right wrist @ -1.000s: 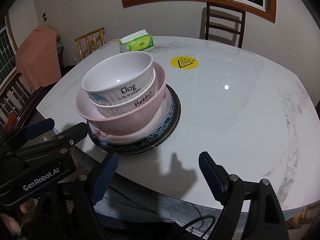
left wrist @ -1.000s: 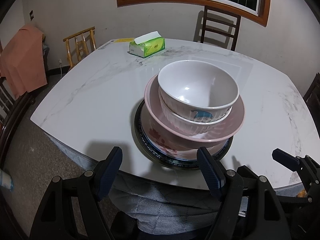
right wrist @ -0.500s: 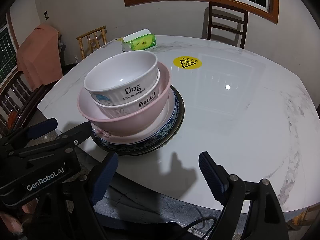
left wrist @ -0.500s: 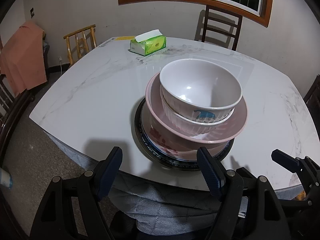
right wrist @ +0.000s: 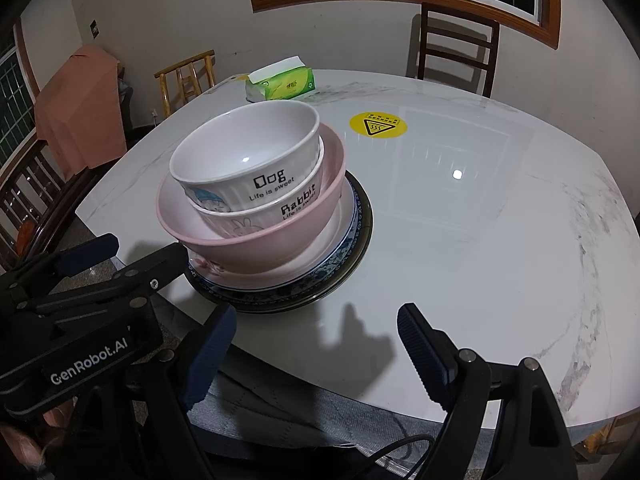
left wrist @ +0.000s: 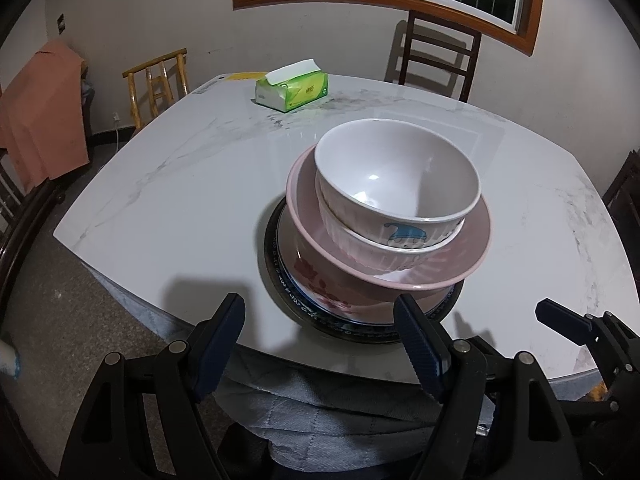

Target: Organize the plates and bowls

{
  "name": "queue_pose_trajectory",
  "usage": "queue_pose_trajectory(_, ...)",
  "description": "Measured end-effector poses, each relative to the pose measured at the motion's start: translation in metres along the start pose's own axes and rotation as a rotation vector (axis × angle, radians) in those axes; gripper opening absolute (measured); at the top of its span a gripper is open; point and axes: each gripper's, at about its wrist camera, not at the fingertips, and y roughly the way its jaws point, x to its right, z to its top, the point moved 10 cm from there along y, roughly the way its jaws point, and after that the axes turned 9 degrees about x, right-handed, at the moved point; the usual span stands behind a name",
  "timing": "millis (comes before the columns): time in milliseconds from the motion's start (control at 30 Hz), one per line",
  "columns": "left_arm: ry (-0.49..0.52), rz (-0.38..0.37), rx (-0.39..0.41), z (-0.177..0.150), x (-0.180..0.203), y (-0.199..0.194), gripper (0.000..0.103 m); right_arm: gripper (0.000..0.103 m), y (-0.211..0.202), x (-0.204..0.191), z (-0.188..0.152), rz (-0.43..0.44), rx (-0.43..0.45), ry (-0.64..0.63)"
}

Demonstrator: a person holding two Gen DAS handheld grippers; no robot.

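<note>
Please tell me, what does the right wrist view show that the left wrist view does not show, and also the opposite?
Only the right wrist view shows the yellow warning sticker on the table, and the words "Dog" and "Rabbit" on the two white bowls.

Only the left wrist view shows the blue drawing on the top bowl clearly, and the pink bowl's wide rim from above.

Both views show the stack on the dark plate, the tissue pack, two chairs, and the open left gripper and right gripper, empty.
</note>
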Motion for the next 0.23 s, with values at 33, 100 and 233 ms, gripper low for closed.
queue_pose_trajectory(33,0.004,0.0,0.002,-0.0001,0.0006,-0.0002,0.074,0.085,0.0005,-0.0001,0.0001,0.001,-0.001,0.0)
queue_pose_trajectory(100,0.002,0.001,0.003,0.0005,-0.0003,-0.0012,0.074,0.085,0.0005,-0.0003,0.0003,-0.001,0.0,0.0)
queue_pose_trajectory(233,0.005,0.002,0.007,0.0019,0.0001,-0.0021,0.074,0.085,0.001,-0.0016,0.002,0.0,0.002,-0.003)
